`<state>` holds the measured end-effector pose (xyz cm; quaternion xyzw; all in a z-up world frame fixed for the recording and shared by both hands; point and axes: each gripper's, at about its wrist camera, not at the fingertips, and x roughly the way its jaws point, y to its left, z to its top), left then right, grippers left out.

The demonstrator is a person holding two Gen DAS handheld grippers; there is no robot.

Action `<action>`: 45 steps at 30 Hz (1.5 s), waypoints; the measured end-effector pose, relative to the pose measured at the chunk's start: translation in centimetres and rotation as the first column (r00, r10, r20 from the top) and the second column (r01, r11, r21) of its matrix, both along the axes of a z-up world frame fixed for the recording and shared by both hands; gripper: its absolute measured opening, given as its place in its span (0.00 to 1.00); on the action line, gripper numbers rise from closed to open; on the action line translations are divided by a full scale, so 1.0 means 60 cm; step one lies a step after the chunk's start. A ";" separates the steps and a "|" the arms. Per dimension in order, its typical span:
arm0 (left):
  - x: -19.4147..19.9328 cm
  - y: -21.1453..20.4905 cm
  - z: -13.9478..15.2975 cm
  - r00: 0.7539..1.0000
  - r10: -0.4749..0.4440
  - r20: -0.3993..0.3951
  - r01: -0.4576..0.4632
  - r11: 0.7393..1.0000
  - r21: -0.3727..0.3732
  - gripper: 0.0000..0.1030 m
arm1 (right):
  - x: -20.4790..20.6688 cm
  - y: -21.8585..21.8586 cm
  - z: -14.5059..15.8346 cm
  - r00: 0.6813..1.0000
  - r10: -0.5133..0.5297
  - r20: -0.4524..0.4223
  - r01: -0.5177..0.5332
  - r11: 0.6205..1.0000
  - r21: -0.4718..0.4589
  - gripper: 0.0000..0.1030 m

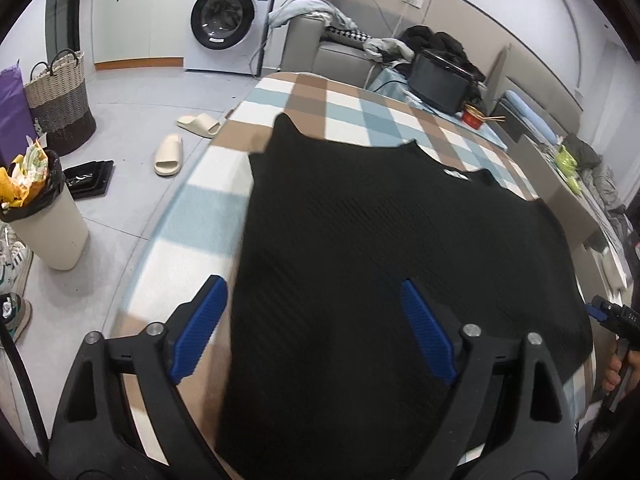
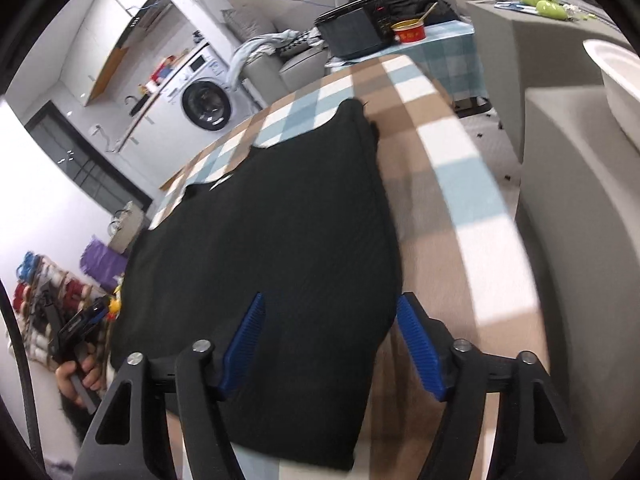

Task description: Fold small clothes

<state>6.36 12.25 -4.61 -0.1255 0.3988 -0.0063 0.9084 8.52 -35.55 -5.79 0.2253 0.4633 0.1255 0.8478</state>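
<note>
Currently: black top (image 1: 392, 248) flat on checked cloth (image 1: 344, 104).
Left gripper (image 1: 316, 332), right gripper (image 2: 332, 344): jaws apart, empty; best pinch hem corners at 6 o'clock evenly.

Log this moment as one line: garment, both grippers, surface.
garment: black top flat, unfolded | left gripper: open, above top | right gripper: open, above top's edge | surface: checked cloth

Garment (image 1: 400, 248) flat on table (image 1: 192, 220) — seemingly centred.

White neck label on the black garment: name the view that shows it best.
Left wrist view. The white neck label sits there clearly at the collar of the black garment. The right wrist view shows only a small pale sliver at the far neckline.
</note>
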 end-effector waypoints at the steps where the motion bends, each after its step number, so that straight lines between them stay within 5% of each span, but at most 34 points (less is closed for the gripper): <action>1: -0.013 -0.005 0.000 1.000 -0.002 0.005 0.002 1.000 0.006 0.92 | -0.015 0.003 -0.001 1.000 0.012 0.001 -0.012 1.000 0.004 0.69; 11: -0.092 -0.025 -0.020 1.000 -0.018 -0.007 0.018 0.999 0.033 0.95 | -0.067 0.024 -0.013 0.998 0.057 0.031 -0.057 0.998 0.008 0.65; 14: -0.096 -0.017 -0.032 0.999 -0.011 -0.030 0.011 1.000 0.018 0.95 | -0.057 0.033 -0.022 0.998 0.060 0.009 -0.060 0.998 -0.002 0.47; 16: -0.098 -0.012 -0.039 0.999 0.006 -0.035 -0.005 1.000 0.022 0.95 | -0.050 0.045 -0.025 0.997 0.071 0.003 -0.071 0.996 -0.049 0.26; 19: -0.095 -0.007 -0.044 0.999 0.012 -0.046 -0.011 1.000 0.009 0.95 | -0.047 0.057 -0.018 0.996 0.086 0.028 -0.083 0.993 -0.079 0.15; 24: -0.088 -0.008 -0.042 0.999 0.013 -0.040 -0.013 1.000 0.019 0.95 | -0.075 0.052 0.030 0.991 0.085 0.102 -0.073 0.991 -0.110 0.13; 28: -0.079 -0.009 -0.048 0.998 0.007 -0.059 -0.006 1.000 0.019 0.95 | -0.077 0.058 0.005 0.998 0.067 0.017 -0.059 0.957 -0.284 0.17; 37: -0.075 -0.005 -0.053 0.997 0.000 -0.071 0.000 1.000 0.001 0.95 | -0.077 0.025 -0.002 1.000 0.006 0.020 -0.003 0.990 -0.144 0.40; 45: -0.075 -0.006 -0.058 0.998 0.002 -0.066 -0.002 1.000 0.001 0.95 | -0.055 0.029 -0.013 0.999 -0.042 0.029 0.045 0.992 -0.114 0.35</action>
